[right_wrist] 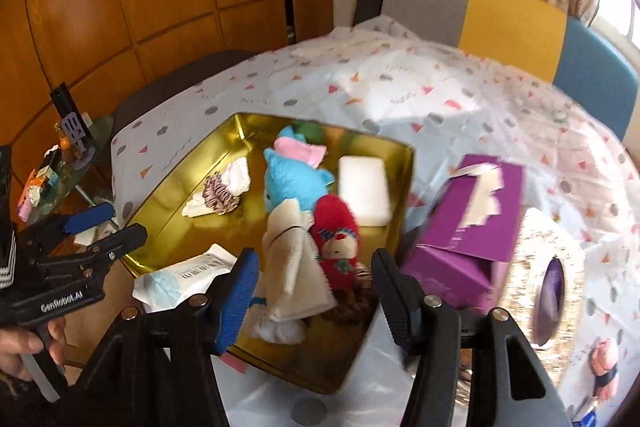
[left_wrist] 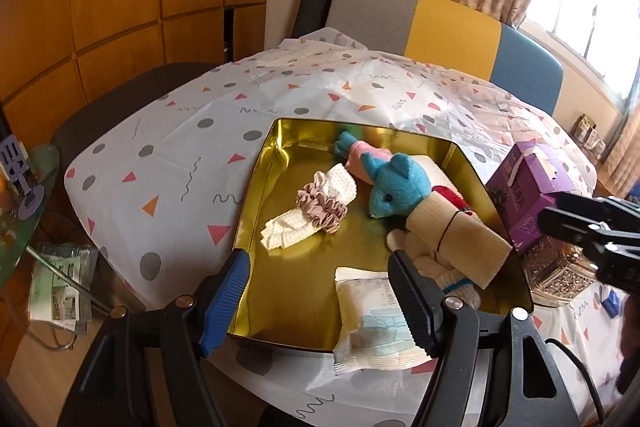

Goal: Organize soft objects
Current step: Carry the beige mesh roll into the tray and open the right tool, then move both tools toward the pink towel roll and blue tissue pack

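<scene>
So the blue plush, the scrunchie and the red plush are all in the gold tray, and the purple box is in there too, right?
Not quite. In the right wrist view the purple box sits outside the gold tray, on the tablecloth beside it. The blue plush, scrunchie and red plush are inside.

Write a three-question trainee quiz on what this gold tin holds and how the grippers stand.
1. True or false: the blue plush toy lies inside the gold tin.
2. What is wrapped around the white cloth? A) a pink scrunchie B) a rubber band C) a red ribbon
3. Fill in: the purple box stands ____ the tin.

Key
1. True.
2. A; the pink scrunchie rings it.
3. Outside. The left hand-held gripper and the right hand-held gripper are both open and empty.
</scene>
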Demonstrator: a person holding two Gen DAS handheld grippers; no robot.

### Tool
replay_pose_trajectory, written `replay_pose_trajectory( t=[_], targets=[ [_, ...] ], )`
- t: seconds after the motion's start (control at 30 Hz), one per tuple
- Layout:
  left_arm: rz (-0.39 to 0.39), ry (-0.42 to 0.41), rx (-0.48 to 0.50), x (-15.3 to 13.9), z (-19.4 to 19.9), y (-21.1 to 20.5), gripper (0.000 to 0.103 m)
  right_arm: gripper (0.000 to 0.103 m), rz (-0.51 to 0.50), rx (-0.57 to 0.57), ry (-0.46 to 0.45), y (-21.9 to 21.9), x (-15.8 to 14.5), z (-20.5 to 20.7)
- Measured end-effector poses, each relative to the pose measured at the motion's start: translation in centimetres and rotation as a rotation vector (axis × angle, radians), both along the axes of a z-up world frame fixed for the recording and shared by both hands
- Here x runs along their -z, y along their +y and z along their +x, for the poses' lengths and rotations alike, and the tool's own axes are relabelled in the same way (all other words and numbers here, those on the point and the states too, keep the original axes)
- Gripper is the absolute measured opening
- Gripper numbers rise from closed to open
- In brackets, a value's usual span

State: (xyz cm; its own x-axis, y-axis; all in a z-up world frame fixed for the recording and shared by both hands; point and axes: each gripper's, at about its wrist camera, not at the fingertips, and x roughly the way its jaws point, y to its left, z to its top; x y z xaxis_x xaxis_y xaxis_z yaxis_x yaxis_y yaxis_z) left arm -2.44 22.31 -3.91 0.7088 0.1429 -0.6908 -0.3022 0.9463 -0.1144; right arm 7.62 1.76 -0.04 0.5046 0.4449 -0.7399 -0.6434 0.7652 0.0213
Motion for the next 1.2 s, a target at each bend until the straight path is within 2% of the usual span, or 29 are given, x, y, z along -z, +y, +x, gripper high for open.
replay_pose_trajectory(
  t=[0.13, 0.33, 0.47, 0.63, 0.8, 0.97, 1.0, 1.07, 1.13, 1.2],
  targets=[
    [0.019, -0.011, 0.022, -0.5, 0.0, -0.7, 0.072, 0.059, 0.008, 0.034, -0.06, -2.7, -1.6, -0.5],
    [0.038, -0.011, 0.055, -0.8, 0.1, -2.0, 0.073, 0.059, 0.042, 0.173, -0.13, -9.2, -3.8, -0.1],
    [0.048, -0.006, 0.077, -0.9, 0.1, -2.9, 0.073, 0.059, 0.046, 0.319, -0.145, -14.6, -4.3, 1.2],
    [0.066, 0.0, 0.103, -1.0, 0.3, -4.0, 0.073, 0.059, 0.023, 0.528, -0.137, -21.9, -3.4, 2.7],
    [0.088, 0.002, 0.134, -1.2, 0.5, -5.3, 0.073, 0.059, -0.013, 0.836, -0.104, -30.9, -0.7, 4.5],
    [0.119, -0.003, 0.166, -2.0, 0.8, -6.7, 0.073, 0.059, 0.014, 1.185, -0.031, -40.1, 4.1, 4.0],
    [0.127, -0.008, 0.173, -2.2, 0.8, -7.1, 0.073, 0.059, 0.04, 1.25, 0.029, -41.7, 4.8, 3.8],
    [0.137, -0.016, 0.187, -2.6, 0.9, -7.7, 0.073, 0.059, 0.182, 1.34, 0.071, -44.4, 5.1, 2.6],
    [0.147, -0.019, 0.206, -2.9, 1.2, -8.5, 0.073, 0.059, 0.203, 1.373, 0.105, -45.3, 5.6, 2.2],
    [0.155, -0.025, 0.224, -3.3, 1.4, -9.2, 0.073, 0.059, 0.275, 1.385, 0.169, -46.3, 6.4, 2.1]
  ],
)
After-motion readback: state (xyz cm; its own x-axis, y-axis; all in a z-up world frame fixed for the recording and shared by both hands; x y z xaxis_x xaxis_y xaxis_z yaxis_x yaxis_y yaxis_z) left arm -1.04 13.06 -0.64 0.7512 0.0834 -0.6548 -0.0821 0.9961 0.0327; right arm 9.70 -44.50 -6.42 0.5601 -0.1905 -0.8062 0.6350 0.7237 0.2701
